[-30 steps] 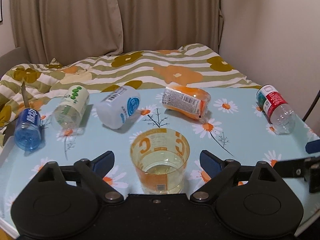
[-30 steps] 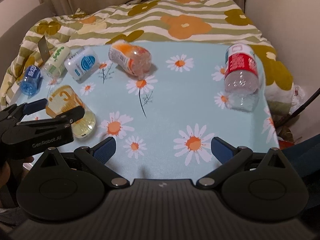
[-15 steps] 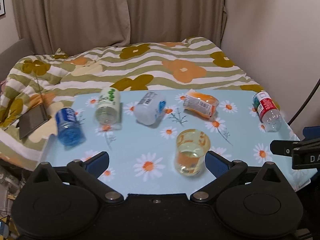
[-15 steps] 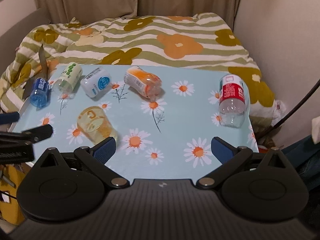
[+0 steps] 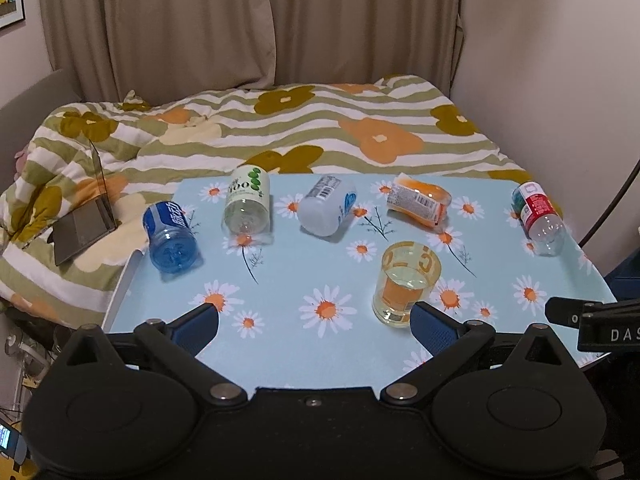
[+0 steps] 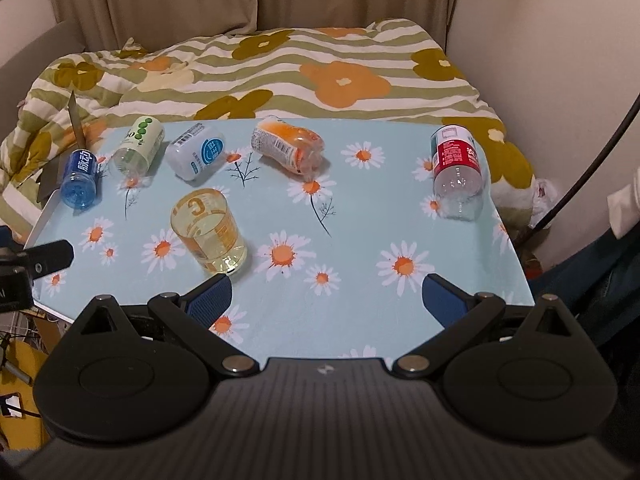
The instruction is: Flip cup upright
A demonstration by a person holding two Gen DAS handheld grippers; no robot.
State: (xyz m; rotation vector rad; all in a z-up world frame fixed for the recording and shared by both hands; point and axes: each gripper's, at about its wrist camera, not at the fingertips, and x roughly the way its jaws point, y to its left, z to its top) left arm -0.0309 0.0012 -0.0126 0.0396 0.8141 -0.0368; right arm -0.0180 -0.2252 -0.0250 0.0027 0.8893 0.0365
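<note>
Item: cup (image 5: 407, 282), clear yellow-tinted plastic tumbler with orange print. It stood upright, mouth up, on the near half of the daisy-print table (image 5: 304, 280), apart from all other things. Judged light, thin-walled and somewhat springy, with a smooth and probably slippery side; a firm squeeze could buckle it. Best hold: across the mid wall, from both sides, not at the rim. The task appeared done.

Left gripper (image 5: 314, 322): fingers spread wide, nothing between them; the right-hand pad overlapped the cup's base in its own view, contact not determinable.

Right gripper (image 6: 326, 295): fingers likewise spread wide, empty, low over the table's near edge.

Five bottles lay on their sides along the far edge: blue bottle (image 5: 171, 235), green-dotted bottle (image 5: 247, 201), white bottle (image 5: 328, 210), orange bottle (image 5: 419, 199), red-labelled bottle (image 5: 538, 216), the last well apart at the right.

View notes: the left wrist view showed an open laptop (image 5: 84, 216) on the flowered bedding (image 5: 320, 128) more fully, plus the right gripper's finger at its right margin. The right wrist view showed the cup (image 6: 208, 230) clear of both grippers.
</note>
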